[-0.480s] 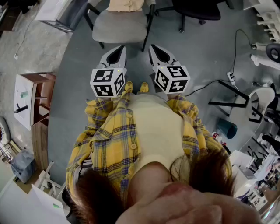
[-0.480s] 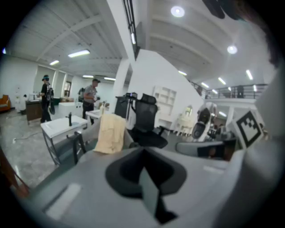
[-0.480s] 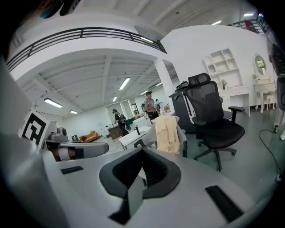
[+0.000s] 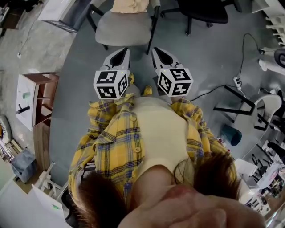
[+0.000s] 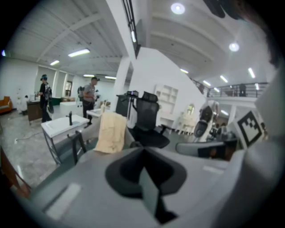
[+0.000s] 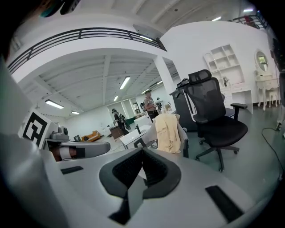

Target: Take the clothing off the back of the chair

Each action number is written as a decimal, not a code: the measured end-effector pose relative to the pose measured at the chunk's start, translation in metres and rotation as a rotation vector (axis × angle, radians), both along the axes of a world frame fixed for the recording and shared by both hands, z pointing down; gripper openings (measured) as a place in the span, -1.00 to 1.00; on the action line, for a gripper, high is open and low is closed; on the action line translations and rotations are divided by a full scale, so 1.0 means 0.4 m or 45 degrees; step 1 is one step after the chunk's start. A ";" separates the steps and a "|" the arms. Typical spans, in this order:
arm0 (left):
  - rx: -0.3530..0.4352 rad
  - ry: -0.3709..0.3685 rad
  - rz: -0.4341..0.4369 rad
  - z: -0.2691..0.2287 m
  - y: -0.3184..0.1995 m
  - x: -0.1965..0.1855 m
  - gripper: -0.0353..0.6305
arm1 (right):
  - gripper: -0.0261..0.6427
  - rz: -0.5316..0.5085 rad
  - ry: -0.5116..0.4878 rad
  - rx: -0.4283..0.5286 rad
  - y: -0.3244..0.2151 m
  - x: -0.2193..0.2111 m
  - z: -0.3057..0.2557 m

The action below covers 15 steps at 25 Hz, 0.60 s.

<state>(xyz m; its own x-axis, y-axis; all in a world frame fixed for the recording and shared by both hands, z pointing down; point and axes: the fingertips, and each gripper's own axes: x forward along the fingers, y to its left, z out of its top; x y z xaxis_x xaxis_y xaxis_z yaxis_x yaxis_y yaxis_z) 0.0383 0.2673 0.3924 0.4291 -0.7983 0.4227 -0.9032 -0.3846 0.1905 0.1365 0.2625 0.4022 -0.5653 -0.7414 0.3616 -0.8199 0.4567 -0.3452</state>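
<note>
While both pairs of jaws are pressed together on nothing, the left gripper (image 4: 118, 57) and right gripper (image 4: 161, 56) point side by side, black square markers (image 4: 107, 76) on their cubes. Past a strip of bare grey floor (image 4: 80, 49) stands the chair (image 4: 124, 29), with the cream clothing (image 4: 129, 5) draped over its back.

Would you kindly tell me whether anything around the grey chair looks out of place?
Only the cream garment slung over the back of the grey chair stands out; nothing looks spilled, tipped or damaged.
</note>
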 end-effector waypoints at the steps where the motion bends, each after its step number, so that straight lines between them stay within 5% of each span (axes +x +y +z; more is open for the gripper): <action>1: 0.002 0.002 0.000 0.000 -0.009 -0.002 -0.88 | -0.88 0.000 0.003 -0.004 -0.007 -0.002 0.003; 15: -0.002 0.024 0.047 0.018 -0.236 -0.135 -0.88 | -0.88 0.049 0.039 -0.025 -0.218 -0.128 0.022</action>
<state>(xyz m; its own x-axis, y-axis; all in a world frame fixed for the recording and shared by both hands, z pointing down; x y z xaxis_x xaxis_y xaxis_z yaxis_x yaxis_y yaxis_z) -0.0157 0.1729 0.3994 0.4662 -0.7811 0.4154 -0.8846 -0.4174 0.2080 0.0853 0.1753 0.4112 -0.5247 -0.7552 0.3930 -0.8472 0.4180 -0.3280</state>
